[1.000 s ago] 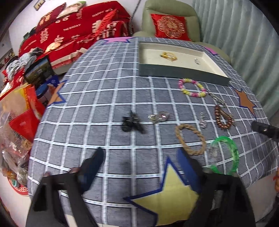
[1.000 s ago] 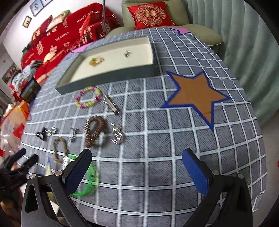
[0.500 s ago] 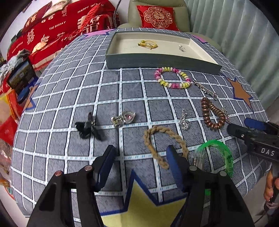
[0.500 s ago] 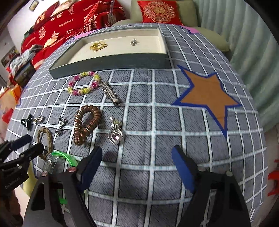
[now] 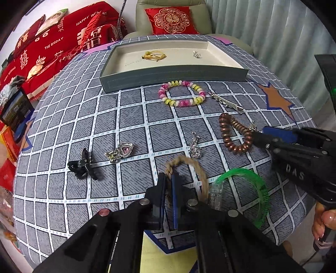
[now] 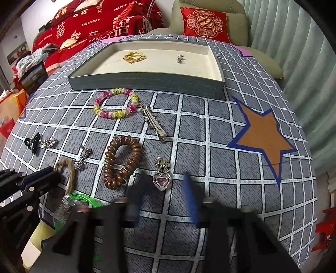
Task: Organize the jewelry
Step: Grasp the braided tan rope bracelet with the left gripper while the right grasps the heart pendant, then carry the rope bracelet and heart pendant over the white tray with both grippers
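Grey tablecloth [image 5: 134,117] with white grid and orange star [image 6: 266,136]; pink-and-yellow bead bracelet [image 5: 181,93]; copper coil [image 6: 121,161]; green bangle [image 5: 252,189]; red cushion [image 5: 171,20].

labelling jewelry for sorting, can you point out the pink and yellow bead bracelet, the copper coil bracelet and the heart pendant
pink and yellow bead bracelet [image 6: 114,114], right wrist view, on its near beads
copper coil bracelet [image 6: 110,156], right wrist view, on its left coils
heart pendant [image 6: 161,181], right wrist view, on the purple stone

Woven cloth tablecloth [image 5: 134,117], glossy bead bracelet [image 5: 181,93], braided rope bracelet [image 5: 189,166]
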Tool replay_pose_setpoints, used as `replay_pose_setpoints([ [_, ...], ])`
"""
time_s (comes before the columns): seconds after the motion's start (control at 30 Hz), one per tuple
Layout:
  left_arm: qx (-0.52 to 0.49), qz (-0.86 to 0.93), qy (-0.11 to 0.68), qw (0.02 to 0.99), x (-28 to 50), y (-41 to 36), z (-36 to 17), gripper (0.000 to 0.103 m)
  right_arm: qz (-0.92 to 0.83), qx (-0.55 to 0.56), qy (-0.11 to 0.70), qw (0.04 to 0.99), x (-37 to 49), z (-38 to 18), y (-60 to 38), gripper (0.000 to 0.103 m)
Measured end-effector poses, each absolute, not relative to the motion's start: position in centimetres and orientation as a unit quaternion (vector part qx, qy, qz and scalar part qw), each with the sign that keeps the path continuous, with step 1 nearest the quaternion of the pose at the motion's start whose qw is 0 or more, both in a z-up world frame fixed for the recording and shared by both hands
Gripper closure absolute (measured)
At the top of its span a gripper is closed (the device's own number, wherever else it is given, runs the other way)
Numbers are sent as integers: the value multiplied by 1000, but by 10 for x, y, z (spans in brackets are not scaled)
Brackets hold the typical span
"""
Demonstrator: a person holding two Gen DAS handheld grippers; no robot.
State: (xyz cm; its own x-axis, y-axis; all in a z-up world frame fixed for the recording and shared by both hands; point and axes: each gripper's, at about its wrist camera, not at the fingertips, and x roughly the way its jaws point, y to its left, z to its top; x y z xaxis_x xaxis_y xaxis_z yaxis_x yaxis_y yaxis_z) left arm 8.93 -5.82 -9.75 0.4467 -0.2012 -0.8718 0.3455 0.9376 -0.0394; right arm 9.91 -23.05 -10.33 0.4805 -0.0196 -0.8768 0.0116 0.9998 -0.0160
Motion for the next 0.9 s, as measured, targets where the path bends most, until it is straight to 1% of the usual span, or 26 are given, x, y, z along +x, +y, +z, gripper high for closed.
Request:
replay_pose_setpoints([
  [0.17, 21, -180, 503, 845, 89, -42, -95, 89, -10, 8, 505, 863, 96, -102, -236, 84],
  [0.43, -10, -187, 487, 853, 91, -27, -72, 89, 3, 63, 488, 870, 92, -80, -261, 84],
  [0.67, -21, -194, 464, 864, 103, -21, -39, 89, 15, 92, 474, 876, 99, -57, -272, 84],
  [0.9, -12, -194, 432, 881, 140, -25, -3, 89, 27, 98, 457, 884, 129, -32, -277, 84],
])
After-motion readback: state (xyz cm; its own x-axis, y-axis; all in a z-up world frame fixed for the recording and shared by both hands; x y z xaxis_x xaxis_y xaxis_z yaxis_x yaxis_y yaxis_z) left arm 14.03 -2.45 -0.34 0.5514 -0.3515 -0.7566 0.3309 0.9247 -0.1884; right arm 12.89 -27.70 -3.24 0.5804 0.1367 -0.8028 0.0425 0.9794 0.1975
